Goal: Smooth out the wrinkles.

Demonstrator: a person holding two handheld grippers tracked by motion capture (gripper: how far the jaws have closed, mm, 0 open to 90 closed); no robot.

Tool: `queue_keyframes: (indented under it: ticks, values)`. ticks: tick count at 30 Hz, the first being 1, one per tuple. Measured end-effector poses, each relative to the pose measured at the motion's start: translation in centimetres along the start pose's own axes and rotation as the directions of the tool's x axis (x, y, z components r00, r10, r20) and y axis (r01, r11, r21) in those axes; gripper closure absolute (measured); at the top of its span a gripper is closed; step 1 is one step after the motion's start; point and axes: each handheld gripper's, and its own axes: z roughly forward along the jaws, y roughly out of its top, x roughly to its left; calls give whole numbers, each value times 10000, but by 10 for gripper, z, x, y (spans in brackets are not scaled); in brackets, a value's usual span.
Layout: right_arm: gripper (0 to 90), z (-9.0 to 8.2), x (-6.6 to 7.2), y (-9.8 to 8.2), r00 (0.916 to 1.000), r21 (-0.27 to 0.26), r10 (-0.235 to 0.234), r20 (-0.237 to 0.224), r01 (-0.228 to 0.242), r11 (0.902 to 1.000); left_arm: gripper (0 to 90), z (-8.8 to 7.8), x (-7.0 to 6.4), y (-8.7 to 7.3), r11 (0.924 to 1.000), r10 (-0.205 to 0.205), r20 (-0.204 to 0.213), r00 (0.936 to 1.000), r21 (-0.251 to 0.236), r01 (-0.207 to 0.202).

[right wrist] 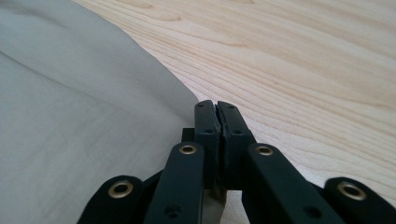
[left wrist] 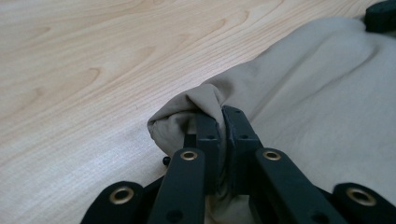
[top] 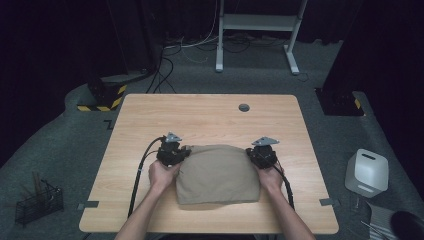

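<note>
Both grippers, left gripper (top: 172,151) and right gripper (top: 262,153), are clamping their jaws on the folded beige cloth's (top: 218,173) far corners, likely needing another fold across the light wooden tabletop (top: 210,112).

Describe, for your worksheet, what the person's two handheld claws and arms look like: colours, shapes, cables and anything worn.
The left claw and right claw are black, each topped by a grey three-cornered plate. A black cable trails back from each along the forearm. In the gripper views, the jaws are flat black bars on linkage arms with brass-ringed rivets. The forearms are bare; no sleeves, gloves or watch show.
</note>
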Motion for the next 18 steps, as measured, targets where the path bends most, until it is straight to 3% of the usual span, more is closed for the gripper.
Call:
queue_keyframes:
  ticks: [3,7,10,15,18]
  values:
    - [869,2,-3,0,9997,-56,246,-21,-246,9997,838,0,-2,5,9993,349,-295,9990,133,-345]
    - [861,1,-9,-2,9982,-47,588,-102,-588,9983,805,2,4,5,10000,-36,-253,9997,3,36]
    - [834,1,-12,-2,9968,-119,794,-96,-796,9968,770,1,6,6,9999,-115,-455,9989,-99,111]
    - [771,-1,-15,-2,9954,-113,956,-107,-957,9953,554,-8,10,9,9965,-701,-779,9945,-501,663]
    - [687,-5,-16,-2,9945,-262,1039,-106,-1042,9942,469,-18,9,10,9946,-696,-993,9926,-832,614]
